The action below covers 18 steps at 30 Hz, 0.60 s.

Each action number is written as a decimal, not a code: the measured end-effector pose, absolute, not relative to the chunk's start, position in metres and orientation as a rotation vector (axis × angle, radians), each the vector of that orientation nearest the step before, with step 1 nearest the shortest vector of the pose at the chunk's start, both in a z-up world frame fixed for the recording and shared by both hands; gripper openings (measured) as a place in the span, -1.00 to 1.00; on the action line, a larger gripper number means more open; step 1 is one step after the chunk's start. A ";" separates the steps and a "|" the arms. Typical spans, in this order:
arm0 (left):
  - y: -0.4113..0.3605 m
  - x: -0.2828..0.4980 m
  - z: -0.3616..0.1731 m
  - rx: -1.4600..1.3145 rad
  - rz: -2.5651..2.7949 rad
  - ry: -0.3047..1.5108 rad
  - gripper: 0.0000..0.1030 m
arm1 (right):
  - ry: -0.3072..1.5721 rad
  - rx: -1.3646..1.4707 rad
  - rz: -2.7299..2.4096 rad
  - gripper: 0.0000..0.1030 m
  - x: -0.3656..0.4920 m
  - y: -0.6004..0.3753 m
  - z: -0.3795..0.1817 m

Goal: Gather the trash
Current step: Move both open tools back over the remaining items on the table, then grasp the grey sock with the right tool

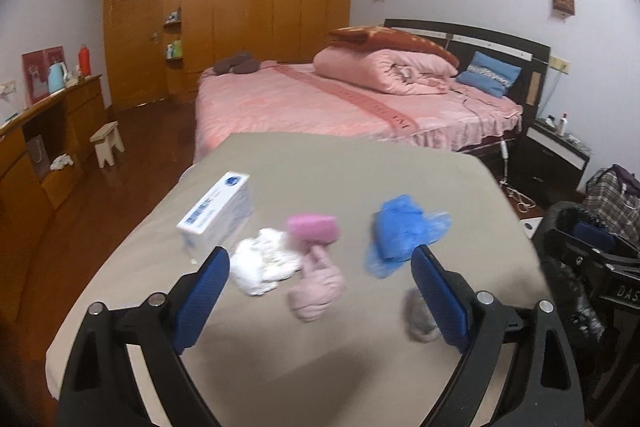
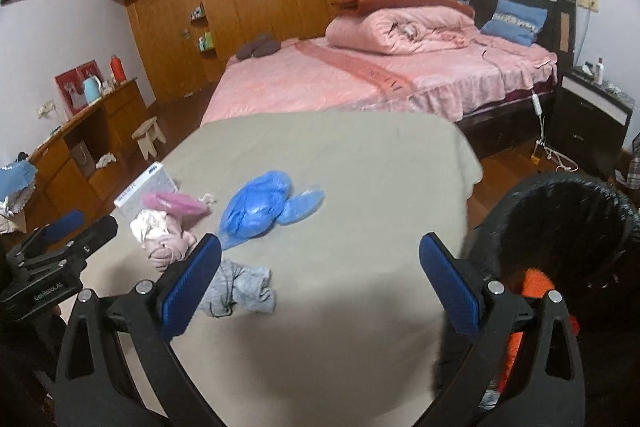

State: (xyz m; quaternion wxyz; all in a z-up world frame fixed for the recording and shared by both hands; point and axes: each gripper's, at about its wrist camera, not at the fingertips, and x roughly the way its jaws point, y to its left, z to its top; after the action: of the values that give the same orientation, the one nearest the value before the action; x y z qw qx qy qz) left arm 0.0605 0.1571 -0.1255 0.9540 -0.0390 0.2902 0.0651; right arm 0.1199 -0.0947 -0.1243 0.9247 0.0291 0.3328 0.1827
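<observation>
Several pieces of trash lie on the beige-covered table [image 1: 360, 179]. They are a white crumpled wad [image 1: 260, 263], a bright pink piece [image 1: 314, 229], a pale pink wad [image 1: 316, 291], a blue plastic bundle [image 1: 404, 231] and a grey wad [image 1: 418, 323]. My left gripper [image 1: 320, 299] hovers open just short of the pale pink wad, nothing between its fingers. My right gripper [image 2: 322, 287] is open over bare cloth, with the grey wad [image 2: 244, 291] by its left finger [image 2: 192, 287] and the blue bundle [image 2: 260, 207] beyond. Neither holds anything.
A white box [image 1: 216, 215] lies at the table's left. A dark round bin [image 2: 568, 227] with something orange inside stands off the right edge. Beyond are a pink bed [image 1: 340, 99], a wooden wardrobe [image 1: 240, 7], a sideboard [image 1: 60, 131] and a stool [image 1: 108, 143].
</observation>
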 end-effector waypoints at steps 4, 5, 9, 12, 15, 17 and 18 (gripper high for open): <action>0.172 0.061 -0.138 -0.098 0.155 0.610 0.75 | 0.715 0.051 0.394 0.88 0.123 -0.075 -0.137; 0.175 0.060 -0.140 -0.101 0.157 0.613 0.74 | 0.725 0.047 0.400 0.88 0.124 -0.070 -0.140; 0.185 0.059 -0.148 -0.110 0.167 0.625 0.73 | 0.753 0.041 0.425 0.87 0.127 -0.053 -0.149; 0.192 0.057 -0.151 -0.117 0.176 0.628 0.73 | 0.770 0.026 0.435 0.87 0.129 -0.040 -0.156; 0.198 0.056 -0.153 -0.119 0.188 0.631 0.72 | 0.784 0.014 0.433 0.87 0.132 -0.031 -0.163; 0.202 0.055 -0.154 -0.124 0.194 0.633 0.72 | 0.794 0.001 0.429 0.87 0.133 -0.025 -0.168; 0.203 0.056 -0.155 -0.125 0.196 0.635 0.72 | 0.797 -0.005 0.428 0.87 0.133 -0.023 -0.170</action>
State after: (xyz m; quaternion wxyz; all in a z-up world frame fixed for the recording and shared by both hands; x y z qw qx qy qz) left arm 0.0555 0.2030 -0.1551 0.9434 -0.0615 0.3115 0.0962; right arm 0.1334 -0.0232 -0.1697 0.8993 -0.0022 0.3852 0.2069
